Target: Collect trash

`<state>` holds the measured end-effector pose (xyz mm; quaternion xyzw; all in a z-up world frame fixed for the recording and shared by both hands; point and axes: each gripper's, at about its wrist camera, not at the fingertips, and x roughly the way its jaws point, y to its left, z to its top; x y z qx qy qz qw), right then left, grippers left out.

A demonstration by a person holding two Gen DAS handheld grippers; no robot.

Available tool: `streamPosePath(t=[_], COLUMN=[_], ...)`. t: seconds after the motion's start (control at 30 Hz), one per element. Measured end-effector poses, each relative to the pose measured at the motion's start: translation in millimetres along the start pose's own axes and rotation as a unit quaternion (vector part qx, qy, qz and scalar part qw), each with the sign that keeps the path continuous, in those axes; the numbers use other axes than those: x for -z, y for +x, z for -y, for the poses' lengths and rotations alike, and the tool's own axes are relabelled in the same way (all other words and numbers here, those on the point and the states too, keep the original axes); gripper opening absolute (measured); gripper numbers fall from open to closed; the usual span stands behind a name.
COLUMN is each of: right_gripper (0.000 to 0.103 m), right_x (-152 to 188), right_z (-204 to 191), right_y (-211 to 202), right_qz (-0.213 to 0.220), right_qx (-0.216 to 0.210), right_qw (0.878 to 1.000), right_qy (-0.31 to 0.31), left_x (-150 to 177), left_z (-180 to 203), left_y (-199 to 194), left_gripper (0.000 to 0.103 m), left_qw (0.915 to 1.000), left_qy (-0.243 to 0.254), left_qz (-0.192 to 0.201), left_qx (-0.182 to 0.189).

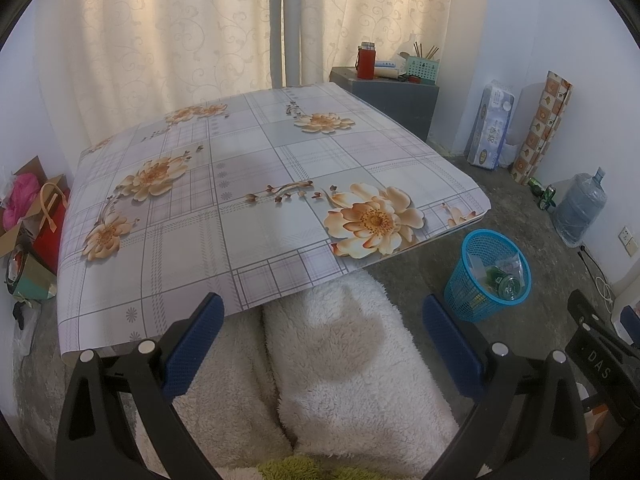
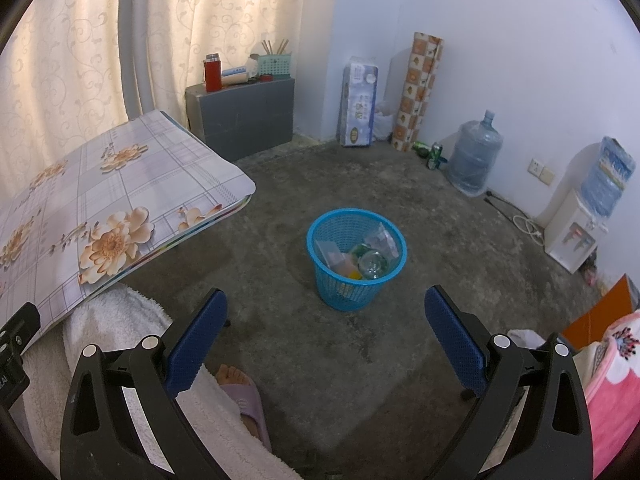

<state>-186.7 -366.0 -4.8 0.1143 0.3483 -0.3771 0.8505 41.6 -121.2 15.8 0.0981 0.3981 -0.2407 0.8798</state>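
A blue mesh wastebasket (image 2: 357, 258) stands on the concrete floor, holding a green glass bottle (image 2: 372, 263), clear plastic wrappers and other scraps. It also shows at the right in the left wrist view as the wastebasket (image 1: 487, 276). My right gripper (image 2: 326, 338) hangs open above the floor just in front of the basket, nothing between its blue pads. My left gripper (image 1: 320, 340) is open too, held over a person's lap in fluffy white fabric (image 1: 340, 356), near the front edge of the table with the floral cloth (image 1: 248, 200). No trash lies on the cloth.
A grey cabinet (image 2: 244, 116) with a red flask stands by the curtain. Along the wall are a tissue pack (image 2: 358, 102), a patterned roll, green cans (image 2: 430, 154), a water jug (image 2: 474, 158) and a dispenser (image 2: 576, 236). A foot in a slipper (image 2: 244, 396) rests below my right gripper.
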Motion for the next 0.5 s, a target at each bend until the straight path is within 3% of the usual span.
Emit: streamPosePath(t=[0.5], right_gripper=[0.095], right_x=[1.1], right_z=[0.8], right_y=[-0.9], right_qz=[0.0], right_qx=[0.0], right_qw=[1.0], right_qy=[0.001], left_x=[2.5], left_z=[2.0], left_y=[0.3], left_gripper=[0.097], left_qw=[1.0], left_qy=[0.001], left_qz=[0.001], left_qx=[0.001])
